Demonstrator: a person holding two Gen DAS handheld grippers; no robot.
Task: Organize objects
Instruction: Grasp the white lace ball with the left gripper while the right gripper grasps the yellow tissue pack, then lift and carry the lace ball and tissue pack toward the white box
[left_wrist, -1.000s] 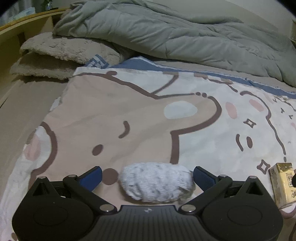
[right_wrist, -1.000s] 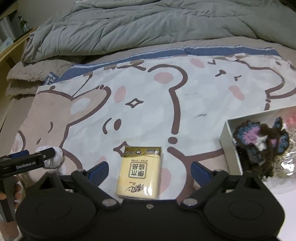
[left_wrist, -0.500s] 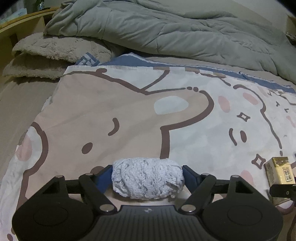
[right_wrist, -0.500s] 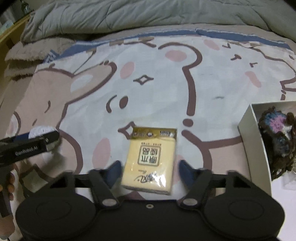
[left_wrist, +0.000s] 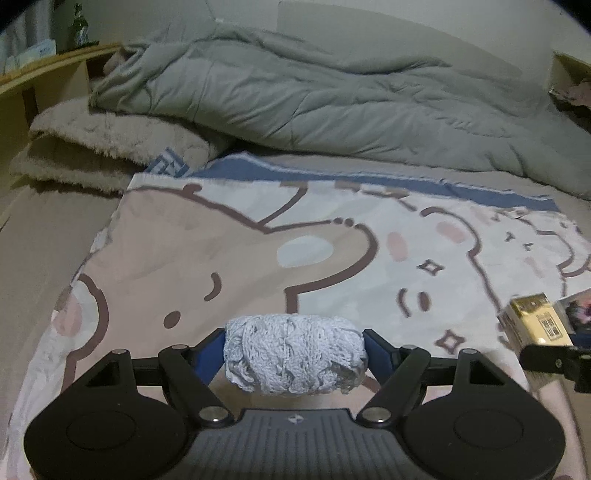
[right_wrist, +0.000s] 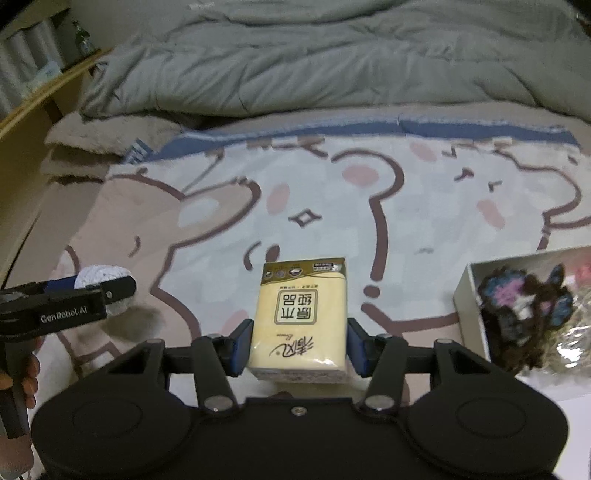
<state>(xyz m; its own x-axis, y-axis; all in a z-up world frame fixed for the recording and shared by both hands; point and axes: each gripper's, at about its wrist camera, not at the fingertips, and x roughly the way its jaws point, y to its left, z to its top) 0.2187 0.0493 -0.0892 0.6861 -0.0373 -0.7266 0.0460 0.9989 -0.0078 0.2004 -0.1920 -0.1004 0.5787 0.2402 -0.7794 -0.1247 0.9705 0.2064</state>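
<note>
1. Left wrist view: the left hand-held gripper (left_wrist: 294, 357) is clamped on a rolled-up white knitted cloth (left_wrist: 294, 355), one blue pad against each end, and the roll is off the bed.
2. Beneath it lies a cartoon-bear printed blanket in beige, white and blue (left_wrist: 229, 251); behind that are a crumpled grey quilted duvet (left_wrist: 325, 99) and a folded fluffy beige blanket (left_wrist: 110, 142).
3. At the right edge the yellow plastic-wrapped tissue pack (left_wrist: 533, 319) shows, with part of the other gripper in front of it.
4. Right wrist view: the right hand-held gripper (right_wrist: 300, 349) has the yellow tissue pack (right_wrist: 301, 314) between its blue pads, which touch both sides; its jaws are closing on it.
5. To the right, a white open box (right_wrist: 471, 314) sits on the bear blanket (right_wrist: 332, 206), holding a dark brown crocheted piece with blue and pink patches (right_wrist: 524, 310).
6. At the left, the other gripper (right_wrist: 70, 302) carries the white roll (right_wrist: 101, 277), a person's hand (right_wrist: 29, 373) on its handle.
</note>
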